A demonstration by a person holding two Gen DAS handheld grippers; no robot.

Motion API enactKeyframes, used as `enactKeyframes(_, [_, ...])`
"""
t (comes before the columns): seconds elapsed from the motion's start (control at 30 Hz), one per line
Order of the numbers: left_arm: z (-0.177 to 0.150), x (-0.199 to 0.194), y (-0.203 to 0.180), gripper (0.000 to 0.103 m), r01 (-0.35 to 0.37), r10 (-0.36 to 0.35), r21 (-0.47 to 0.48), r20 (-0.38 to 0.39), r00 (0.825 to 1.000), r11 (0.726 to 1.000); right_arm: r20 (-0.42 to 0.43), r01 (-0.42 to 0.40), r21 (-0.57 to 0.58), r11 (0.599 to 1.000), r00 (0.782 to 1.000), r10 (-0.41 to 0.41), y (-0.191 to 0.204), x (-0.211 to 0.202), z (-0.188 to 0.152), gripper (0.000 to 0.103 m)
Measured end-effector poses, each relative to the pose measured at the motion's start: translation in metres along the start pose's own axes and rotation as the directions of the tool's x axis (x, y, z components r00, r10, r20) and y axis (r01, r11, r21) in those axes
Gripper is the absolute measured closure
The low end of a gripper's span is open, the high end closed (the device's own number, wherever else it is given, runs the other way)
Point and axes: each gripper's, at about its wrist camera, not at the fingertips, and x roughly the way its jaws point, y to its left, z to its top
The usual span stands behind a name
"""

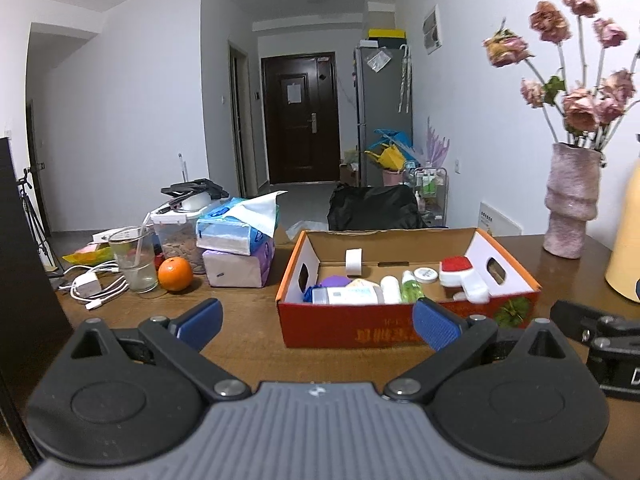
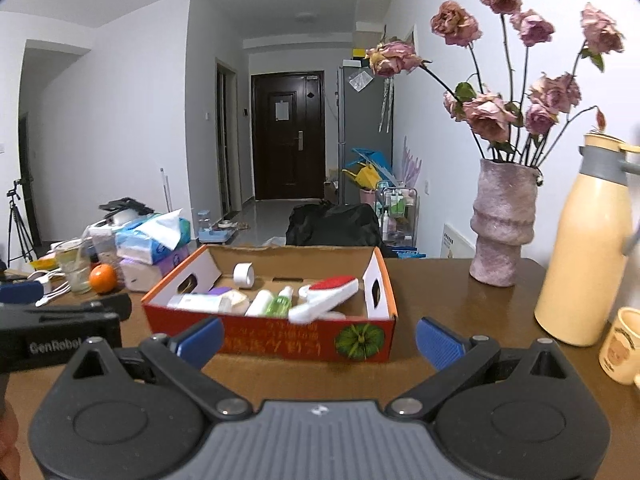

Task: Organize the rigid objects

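Observation:
An open red cardboard box sits on the brown table. Inside it lie a white tape roll, a white bottle, a green spray bottle, a red-and-white lint brush, a round white jar and a labelled white tube. My left gripper is open in front of the box, empty. My right gripper is open just before the box, also empty.
Left of the box stand tissue packs, an orange, a glass, a white charger with cable and a plastic container. To the right are a pink vase with flowers, a cream flask and a mug.

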Motion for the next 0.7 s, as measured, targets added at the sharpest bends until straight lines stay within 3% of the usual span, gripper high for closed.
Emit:
enactKeyframes(0.43, [-0.065,-0.124,0.015,0.000,0.015,-0.014,-0.014,0.058,0.998,1.000,0.048,-0.023,0.010,1.000,0.999,0.022,0.001,-0.119,-0.057,0.000])
enactKeyframes(0.7, [-0.092,-0.172,0.017,0.000,0.031,-0.031,0.001,0.071,0.997,1.000,0.050,-0.033,-0.009,0.999,0.998,0.034,0.004,-0.171,-0.092,0.000])
